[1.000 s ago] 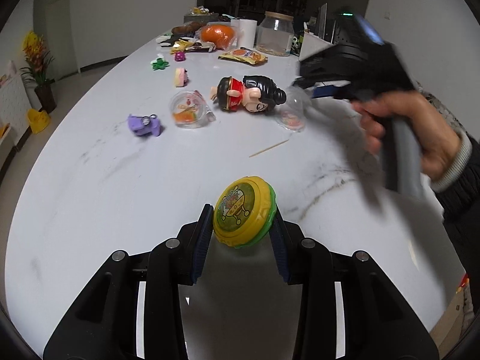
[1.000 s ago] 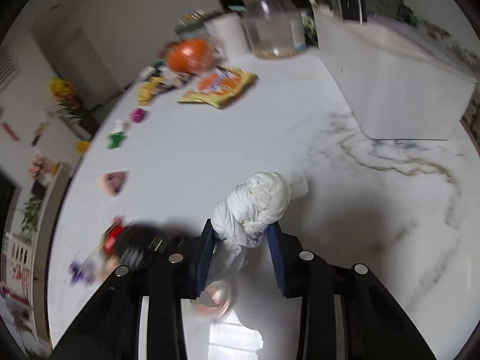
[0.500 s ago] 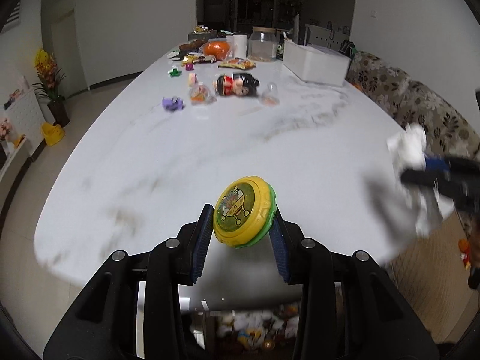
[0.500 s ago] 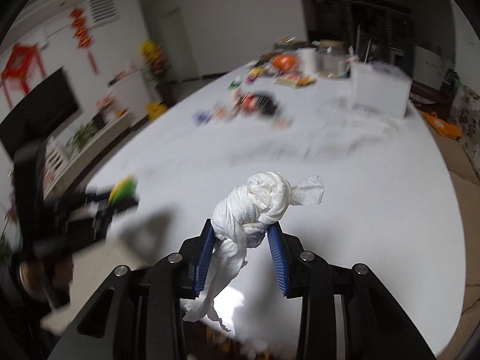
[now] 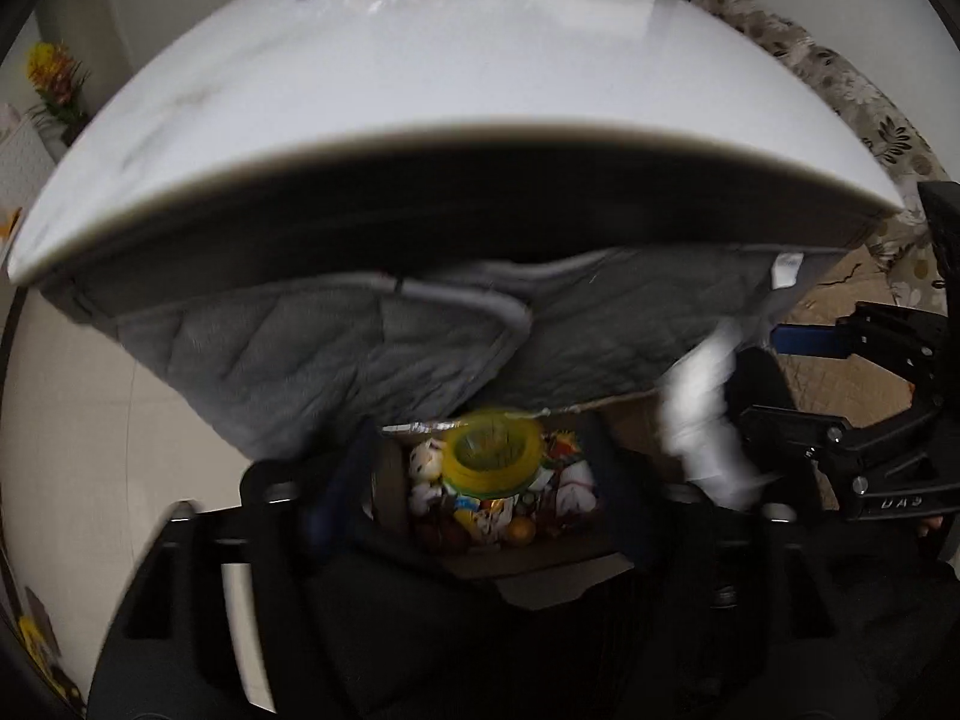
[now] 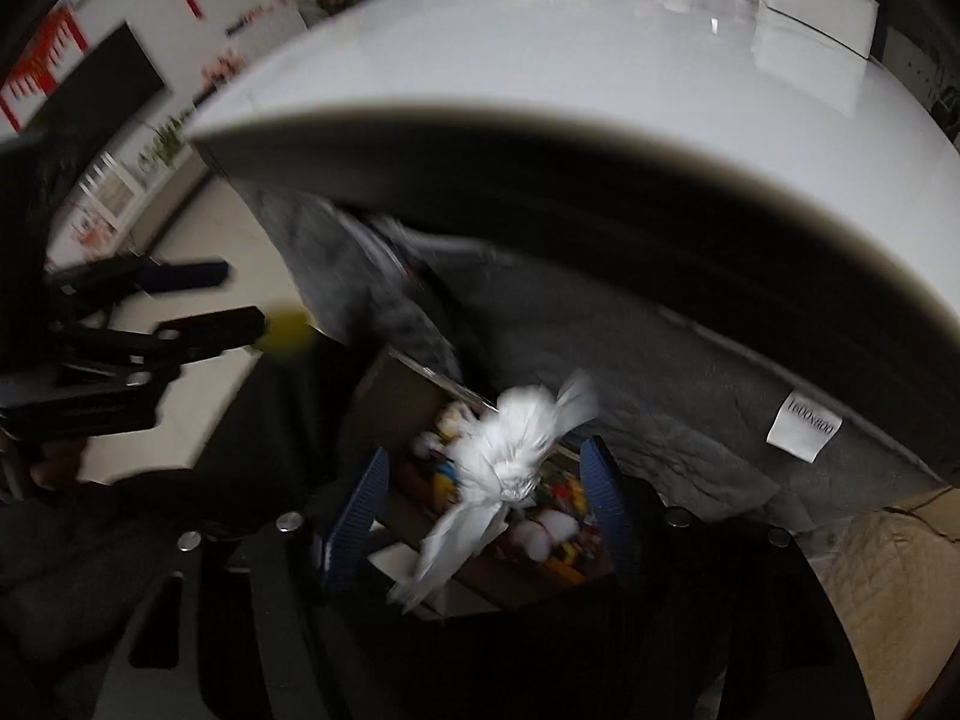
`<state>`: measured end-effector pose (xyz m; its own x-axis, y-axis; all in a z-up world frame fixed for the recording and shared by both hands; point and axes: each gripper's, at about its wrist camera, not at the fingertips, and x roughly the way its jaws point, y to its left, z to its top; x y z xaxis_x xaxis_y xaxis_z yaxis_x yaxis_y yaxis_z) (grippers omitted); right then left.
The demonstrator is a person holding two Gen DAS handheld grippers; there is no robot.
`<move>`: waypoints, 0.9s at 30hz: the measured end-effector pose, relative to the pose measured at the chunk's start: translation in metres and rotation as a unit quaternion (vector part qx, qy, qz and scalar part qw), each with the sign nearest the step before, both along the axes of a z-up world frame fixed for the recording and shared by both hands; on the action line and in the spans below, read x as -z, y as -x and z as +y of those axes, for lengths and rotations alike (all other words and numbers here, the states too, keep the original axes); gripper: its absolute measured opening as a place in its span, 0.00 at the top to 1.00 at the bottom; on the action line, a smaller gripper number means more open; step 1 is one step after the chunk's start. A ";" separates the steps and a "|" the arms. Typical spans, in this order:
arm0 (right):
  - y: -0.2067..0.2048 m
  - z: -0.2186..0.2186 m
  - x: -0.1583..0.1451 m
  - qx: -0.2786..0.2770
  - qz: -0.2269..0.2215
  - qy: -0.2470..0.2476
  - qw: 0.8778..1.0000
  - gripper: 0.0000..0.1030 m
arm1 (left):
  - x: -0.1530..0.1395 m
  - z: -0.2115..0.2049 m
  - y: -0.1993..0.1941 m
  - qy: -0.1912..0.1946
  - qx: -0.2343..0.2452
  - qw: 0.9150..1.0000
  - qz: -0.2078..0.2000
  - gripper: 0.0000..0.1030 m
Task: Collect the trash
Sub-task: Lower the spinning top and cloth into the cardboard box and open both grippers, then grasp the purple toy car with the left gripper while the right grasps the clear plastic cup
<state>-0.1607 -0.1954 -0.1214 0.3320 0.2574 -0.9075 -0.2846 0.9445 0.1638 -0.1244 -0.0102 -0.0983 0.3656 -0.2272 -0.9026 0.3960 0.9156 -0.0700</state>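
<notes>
Both grippers hang below the table edge over a cardboard box (image 5: 540, 564) full of colourful trash. My left gripper (image 5: 474, 480) is open, its blue pads spread wide. The yellow-green round container (image 5: 489, 450) is loose between them, over the box. My right gripper (image 6: 486, 498) is open too. The knotted white tissue wad (image 6: 510, 450) is loose between its pads, above the box (image 6: 480, 594). The right gripper also shows in the left wrist view (image 5: 840, 384) with the blurred wad (image 5: 702, 414) beside it.
The white marble table (image 5: 450, 60) overhangs the box. A grey quilted cover (image 5: 336, 354) hangs under it. Toys and a white box (image 6: 810, 6) stand at the table's far end. A floral sofa (image 5: 870, 102) is on the right.
Both grippers moved from the tabletop back and down below its edge, over the box. Both opened, and the container and the tissue wad are released.
</notes>
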 end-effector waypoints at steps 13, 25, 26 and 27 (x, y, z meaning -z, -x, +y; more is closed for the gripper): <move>-0.063 -0.027 -0.129 -0.006 -0.184 0.020 0.983 0.30 | -0.080 0.026 -0.031 0.072 -0.022 0.993 -0.089 0.21; -0.345 -0.037 -0.102 0.110 -0.184 0.055 0.975 0.33 | -0.107 0.030 -0.202 0.066 -0.106 0.981 -0.151 0.21; -0.357 -0.038 -0.098 0.119 -0.174 0.050 0.976 0.34 | -0.106 0.028 -0.216 0.061 -0.108 0.981 -0.152 0.21; -0.373 -0.041 -0.091 0.129 -0.162 0.044 0.977 0.35 | -0.105 0.026 -0.232 0.054 -0.109 0.981 -0.153 0.21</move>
